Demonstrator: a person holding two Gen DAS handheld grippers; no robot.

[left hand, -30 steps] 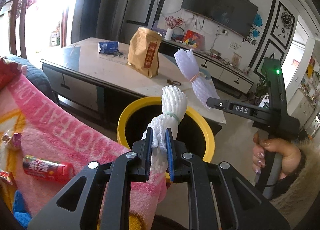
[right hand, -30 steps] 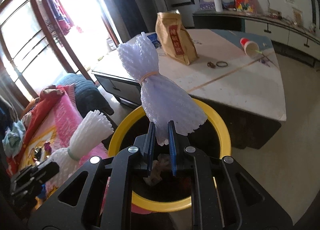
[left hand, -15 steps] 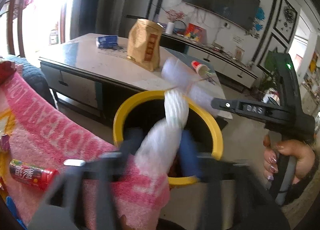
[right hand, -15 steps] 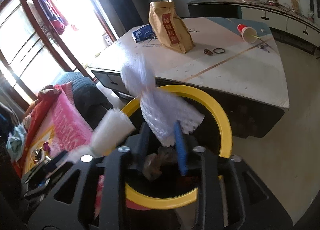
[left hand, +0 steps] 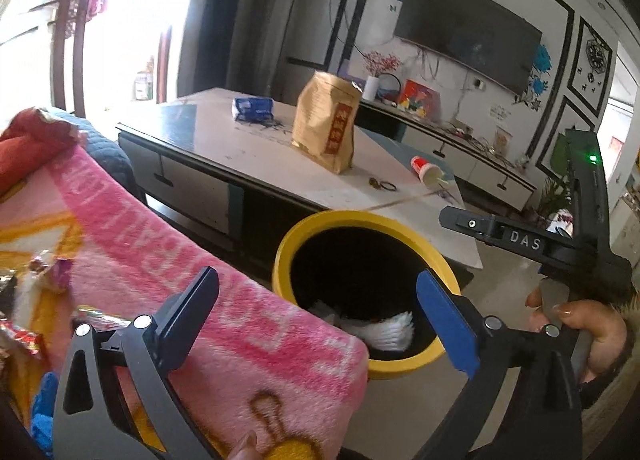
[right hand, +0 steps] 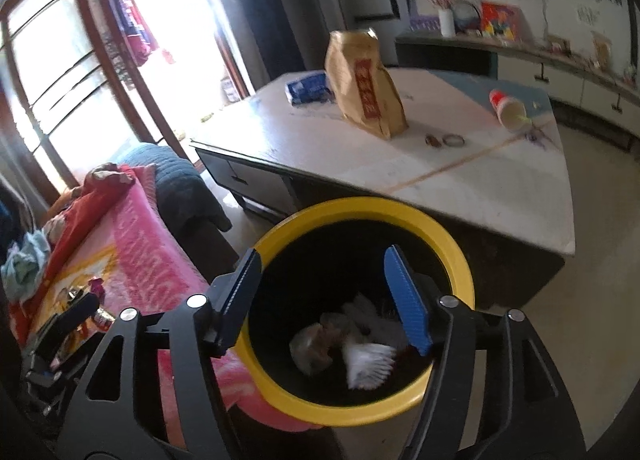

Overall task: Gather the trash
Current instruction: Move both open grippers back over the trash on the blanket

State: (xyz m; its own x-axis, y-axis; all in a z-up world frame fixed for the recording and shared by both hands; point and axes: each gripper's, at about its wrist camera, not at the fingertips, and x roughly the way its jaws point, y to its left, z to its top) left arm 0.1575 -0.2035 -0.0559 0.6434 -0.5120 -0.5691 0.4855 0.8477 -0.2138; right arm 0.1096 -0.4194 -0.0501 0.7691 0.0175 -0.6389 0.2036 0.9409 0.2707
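Observation:
A yellow-rimmed black trash bin (left hand: 404,219) (right hand: 448,238) stands on the floor between the sofa and the coffee table. White foam fruit nets (left hand: 390,334) (right hand: 370,358) lie at its bottom among other trash. My left gripper (left hand: 320,306) hangs over the bin's near rim, its jaws opening wide with nothing between them. My right gripper (right hand: 324,294) is above the bin mouth, jaws opening and empty; in the left wrist view a person's hand (left hand: 588,336) holds it at the right.
A pink blanket (left hand: 160,260) on the sofa carries candy wrappers (left hand: 50,274) at the left. The coffee table (right hand: 480,171) behind the bin bears a brown paper bag (right hand: 366,85), a blue packet (right hand: 308,88), a tipped red cup (right hand: 506,105) and small rings (right hand: 452,139).
Both grippers, shut on foam nets a second ago, opened over the bin. The two nets dropped into the bin and now lie at its bottom.

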